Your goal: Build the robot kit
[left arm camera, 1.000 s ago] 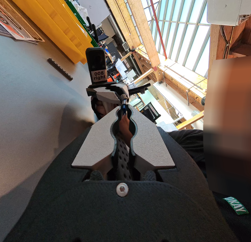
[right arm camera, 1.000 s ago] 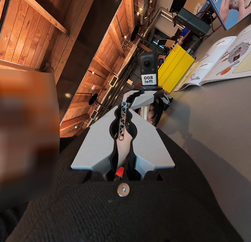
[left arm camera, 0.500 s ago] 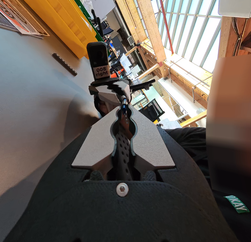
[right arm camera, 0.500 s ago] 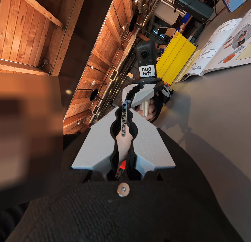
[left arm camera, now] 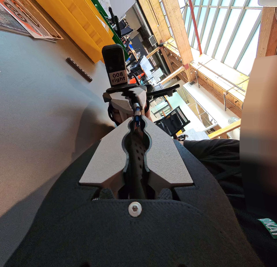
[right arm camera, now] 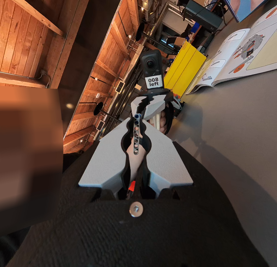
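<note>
Grippers tip to tip in mid-air over the matte grey surface (left arm camera: 37,117). Right gripper (right arm camera: 137,119) fingers almost fully closed, pinching a light grey flat plastic beam with a row of round holes (right arm camera: 136,139); beam lengthwise in the finger gap, far end poking past the tips. Small blue plastic pin (left arm camera: 137,122) in that end. Left gripper (left arm camera: 137,120) fingers closed to a thin slit on the pin. Long dark perforated strip (left arm camera: 78,69) flat on the surface, well apart, near the yellow plastic bins (left arm camera: 75,19). Open instruction booklet (right arm camera: 239,57) beside the bins.
</note>
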The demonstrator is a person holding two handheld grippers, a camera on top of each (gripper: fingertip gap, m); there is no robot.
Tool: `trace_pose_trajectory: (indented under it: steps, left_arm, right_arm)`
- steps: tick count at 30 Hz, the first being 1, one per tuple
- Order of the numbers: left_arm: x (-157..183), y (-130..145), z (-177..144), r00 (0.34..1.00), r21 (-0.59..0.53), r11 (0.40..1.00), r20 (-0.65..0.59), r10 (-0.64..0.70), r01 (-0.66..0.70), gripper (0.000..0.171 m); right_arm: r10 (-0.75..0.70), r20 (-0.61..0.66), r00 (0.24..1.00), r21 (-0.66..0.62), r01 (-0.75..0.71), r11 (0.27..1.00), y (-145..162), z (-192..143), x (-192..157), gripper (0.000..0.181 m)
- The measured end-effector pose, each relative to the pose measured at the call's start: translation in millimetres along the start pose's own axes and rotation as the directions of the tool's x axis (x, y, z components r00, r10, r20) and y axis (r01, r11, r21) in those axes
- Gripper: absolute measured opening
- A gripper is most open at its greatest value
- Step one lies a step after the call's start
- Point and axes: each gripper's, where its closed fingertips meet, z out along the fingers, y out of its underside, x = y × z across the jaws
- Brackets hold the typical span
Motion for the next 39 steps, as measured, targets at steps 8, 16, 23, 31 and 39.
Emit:
trace_pose_trajectory:
  steps: [8, 16, 23, 31, 39]
  left_arm:
    - [-1, 5, 1, 1.0, -0.041, 0.999, 0.027, 0.014, -0.013, 0.005]
    - [-11, 29, 4, 0.993, -0.2, 0.98, 0.108, 0.048, -0.026, 0.005]
    - [-24, 36, 6, 0.987, -0.222, 0.975, 0.148, 0.054, -0.02, 0.005]
    - [-31, 38, 6, 0.987, -0.209, 0.978, 0.155, 0.048, -0.014, 0.005]
    - [-31, 36, 7, 0.99, -0.177, 0.984, 0.136, 0.024, 0.001, 0.005]
  right_arm:
    - [-0.039, -0.032, 0.999, -0.057, 0.037, 0.998, 6, -2, 0, 0.004]
    - [-0.136, -0.154, 0.979, -0.271, 0.09, 0.958, 29, -12, 13, 0.004]
    - [-0.148, -0.217, 0.965, -0.31, 0.075, 0.948, 33, -17, 25, 0.004]
    - [-0.15, -0.25, 0.957, -0.324, 0.064, 0.944, 36, -18, 33, 0.004]
    - [-0.161, -0.259, 0.952, -0.32, 0.073, 0.945, 36, -18, 35, 0.004]
